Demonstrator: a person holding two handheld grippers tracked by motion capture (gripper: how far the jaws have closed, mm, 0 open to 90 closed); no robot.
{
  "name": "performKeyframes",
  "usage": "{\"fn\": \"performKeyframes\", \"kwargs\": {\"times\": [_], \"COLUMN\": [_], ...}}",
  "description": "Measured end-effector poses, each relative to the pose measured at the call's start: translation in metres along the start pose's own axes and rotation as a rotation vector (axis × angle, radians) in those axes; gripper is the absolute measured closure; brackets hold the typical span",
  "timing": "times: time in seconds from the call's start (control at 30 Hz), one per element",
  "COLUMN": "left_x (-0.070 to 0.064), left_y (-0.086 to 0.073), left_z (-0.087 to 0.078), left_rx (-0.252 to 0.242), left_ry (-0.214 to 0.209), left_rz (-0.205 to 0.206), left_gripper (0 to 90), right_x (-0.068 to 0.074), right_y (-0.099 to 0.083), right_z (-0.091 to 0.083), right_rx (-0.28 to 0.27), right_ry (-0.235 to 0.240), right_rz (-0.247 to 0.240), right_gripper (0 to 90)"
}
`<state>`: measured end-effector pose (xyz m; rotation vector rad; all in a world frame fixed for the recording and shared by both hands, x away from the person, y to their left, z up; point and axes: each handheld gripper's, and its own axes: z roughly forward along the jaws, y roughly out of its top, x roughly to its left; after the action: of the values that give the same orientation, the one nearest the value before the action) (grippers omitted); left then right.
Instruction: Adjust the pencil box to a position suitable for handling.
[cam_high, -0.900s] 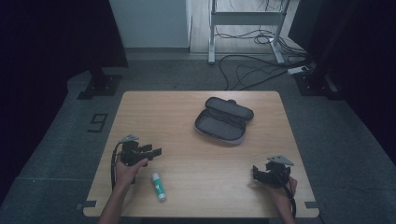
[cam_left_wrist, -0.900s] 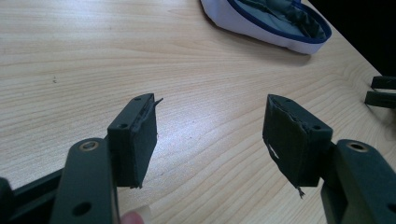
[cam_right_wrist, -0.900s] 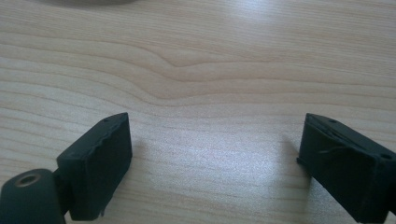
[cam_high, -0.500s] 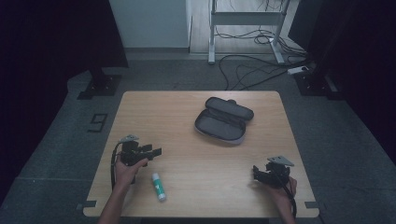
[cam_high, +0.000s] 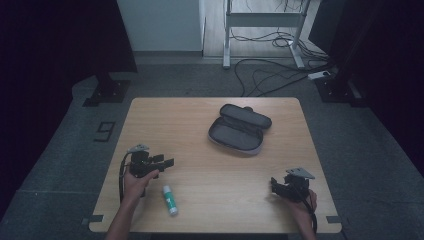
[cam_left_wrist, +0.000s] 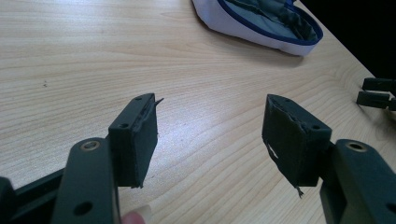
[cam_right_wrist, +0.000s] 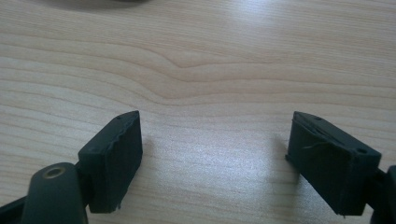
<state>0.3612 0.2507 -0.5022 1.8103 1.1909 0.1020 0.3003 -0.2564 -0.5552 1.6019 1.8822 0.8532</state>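
While case (cam_high: 240, 134) lies open, interior unclear.

A lab: dark curtains (cam_high: 60, 45), floor cables (cam_high: 270, 75), metal stand frame (cam_high: 262, 20).

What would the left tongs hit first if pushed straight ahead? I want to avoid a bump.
Likely nothing close: the open left tongs face bare table. The open case lies farther ahead, slightly right; depth is unclear.
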Motion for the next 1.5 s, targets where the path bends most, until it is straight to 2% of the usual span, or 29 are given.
{"fn": "performKeyframes", "kwargs": {"times": [0.3,0.6,0.73,0.9,1.03,1.2,1.5], "left_x": [-0.001,-0.004,-0.006,-0.010,-0.014,-0.020,-0.032], "left_y": [0.000,0.004,0.007,0.013,0.017,0.023,0.041], "left_z": [0.002,0.003,0.007,0.015,0.023,0.032,0.042], "left_rx": [0.004,-0.004,0.004,0.014,0.018,0.028,0.023], "left_ry": [0.002,0.003,0.004,0.008,0.004,0.006,-0.004], "left_rz": [0.003,0.005,0.003,0.010,0.010,0.020,0.028], "left_gripper": [36.1,36.2,36.2,36.3,36.3,36.3,36.9], "right_x": [0.005,0.009,0.009,0.014,0.014,0.017,0.019], "right_y": [0.002,0.009,0.017,0.027,0.033,0.041,0.052], "right_z": [0.000,-0.003,0.000,0.002,0.004,0.002,0.002], "right_rx": [-0.002,-0.049,-0.067,-0.084,-0.092,-0.099,-0.112], "right_ry": [0.011,0.048,0.070,0.081,0.108,0.119,0.127], "right_rz": [-0.011,-0.005,0.002,-0.021,-0.005,-0.015,-0.006], "right_gripper": [21.2,23.2,24.6,25.4,26.3,26.6,28.7]}}
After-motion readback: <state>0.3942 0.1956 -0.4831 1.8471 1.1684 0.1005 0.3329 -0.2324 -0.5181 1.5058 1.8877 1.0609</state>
